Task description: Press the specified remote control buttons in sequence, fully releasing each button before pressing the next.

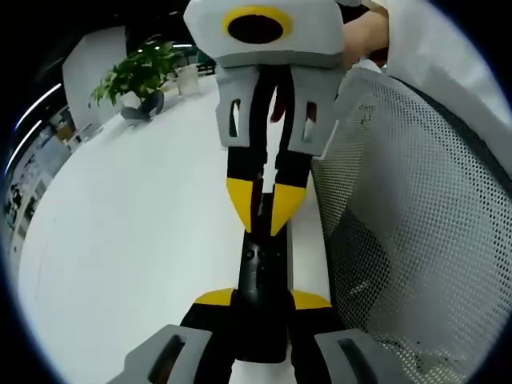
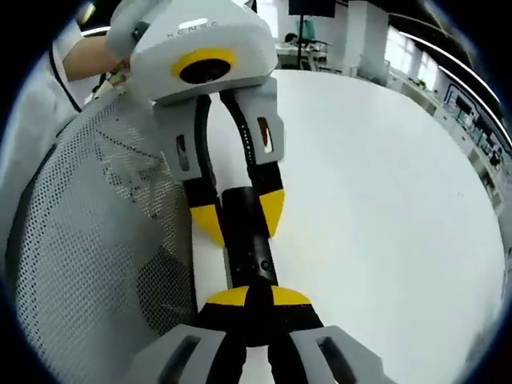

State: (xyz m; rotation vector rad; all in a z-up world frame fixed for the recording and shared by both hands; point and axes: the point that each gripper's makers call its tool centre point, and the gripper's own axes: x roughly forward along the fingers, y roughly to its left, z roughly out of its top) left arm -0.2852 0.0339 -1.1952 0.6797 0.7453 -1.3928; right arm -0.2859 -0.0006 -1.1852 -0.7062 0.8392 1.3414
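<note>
Remote (image 1: pixel 261 300) pinched in my left gripper (image 1: pixel 262 298), centre frame.
My right gripper (image 2: pixel 250 298), tips together, presses a button; sequence progress unreadable.

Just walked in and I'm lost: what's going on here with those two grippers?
A person holds a black remote control over the white table with the left gripper, its jaws clamped on the remote's sides. The right gripper, jaws closed, has its yellow tips at the remote's button face. A mesh chair stands beside the table.
</note>
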